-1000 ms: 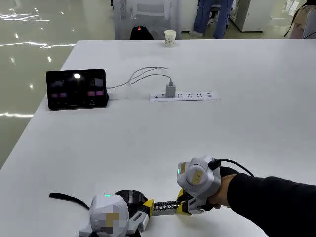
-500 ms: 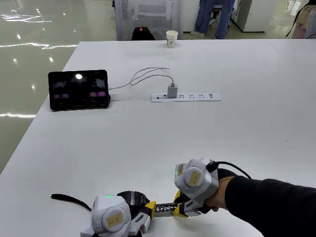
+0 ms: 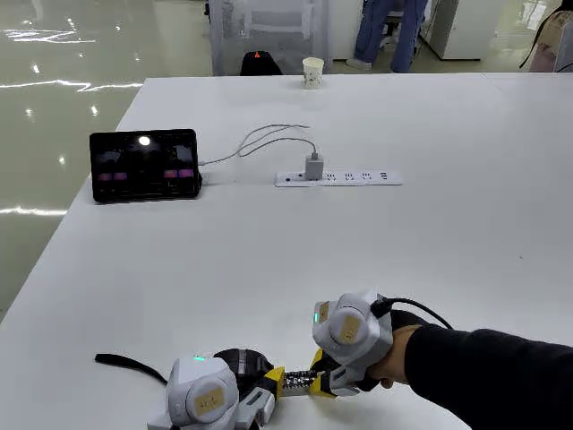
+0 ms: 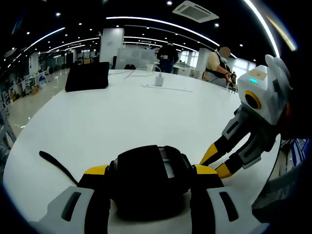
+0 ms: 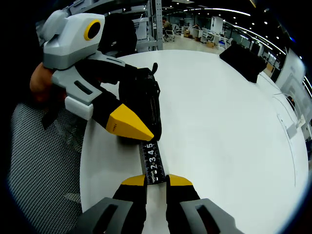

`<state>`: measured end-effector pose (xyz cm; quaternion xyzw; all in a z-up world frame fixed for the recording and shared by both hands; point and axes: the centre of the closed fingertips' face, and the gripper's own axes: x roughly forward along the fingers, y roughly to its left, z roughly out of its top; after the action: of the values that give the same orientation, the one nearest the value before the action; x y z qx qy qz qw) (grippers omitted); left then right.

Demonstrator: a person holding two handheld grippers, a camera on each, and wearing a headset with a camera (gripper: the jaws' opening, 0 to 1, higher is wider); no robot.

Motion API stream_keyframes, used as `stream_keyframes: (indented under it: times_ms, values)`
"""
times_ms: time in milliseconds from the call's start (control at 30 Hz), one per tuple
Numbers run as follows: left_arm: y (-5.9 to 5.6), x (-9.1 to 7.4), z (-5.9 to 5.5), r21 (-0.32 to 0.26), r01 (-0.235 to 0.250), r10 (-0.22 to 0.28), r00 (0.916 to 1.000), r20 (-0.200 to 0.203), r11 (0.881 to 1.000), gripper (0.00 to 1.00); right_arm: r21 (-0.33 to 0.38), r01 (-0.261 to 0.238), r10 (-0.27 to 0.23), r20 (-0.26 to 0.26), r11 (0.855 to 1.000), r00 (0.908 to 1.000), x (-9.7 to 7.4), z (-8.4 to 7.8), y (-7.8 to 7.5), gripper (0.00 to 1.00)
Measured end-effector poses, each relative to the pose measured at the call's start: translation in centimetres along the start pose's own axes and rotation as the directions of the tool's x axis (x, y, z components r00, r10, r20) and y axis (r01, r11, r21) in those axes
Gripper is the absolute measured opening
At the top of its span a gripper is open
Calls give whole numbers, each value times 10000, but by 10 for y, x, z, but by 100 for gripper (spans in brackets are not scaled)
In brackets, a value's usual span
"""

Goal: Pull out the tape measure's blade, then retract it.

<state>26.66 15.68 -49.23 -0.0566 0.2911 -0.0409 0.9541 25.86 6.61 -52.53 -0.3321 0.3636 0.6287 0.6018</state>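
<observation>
Tape measure (image 5: 141, 100) is sitting near the front edge of the white counter (image 3: 358, 233), held from both sides.
Its thin black strap (image 3: 125, 363) is trailing off to the left on the counter; the left hand-held gripper (image 4: 150, 170) is squeezing the chunky black case between its yellow-tipped jaws. A short stretch of dark blade (image 5: 151, 157), with white numerals up to 5, is sticking out rightward, and the right hand-held gripper (image 5: 156, 181) is pinching its end.

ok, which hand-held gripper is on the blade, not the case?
The right hand-held gripper: its jaws pinch the blade; the left hand-held gripper clamps the black case.
</observation>
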Motion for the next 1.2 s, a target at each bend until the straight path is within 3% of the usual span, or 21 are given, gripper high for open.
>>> stream_keyframes:
  times_ms: [1200]
  values:
    - [0, 1, -1, -140, 28, -28, 10000, 8, 9999, 61, -145, -47, 55, 540, 9999, 9985, 14, 21, 5, 11]
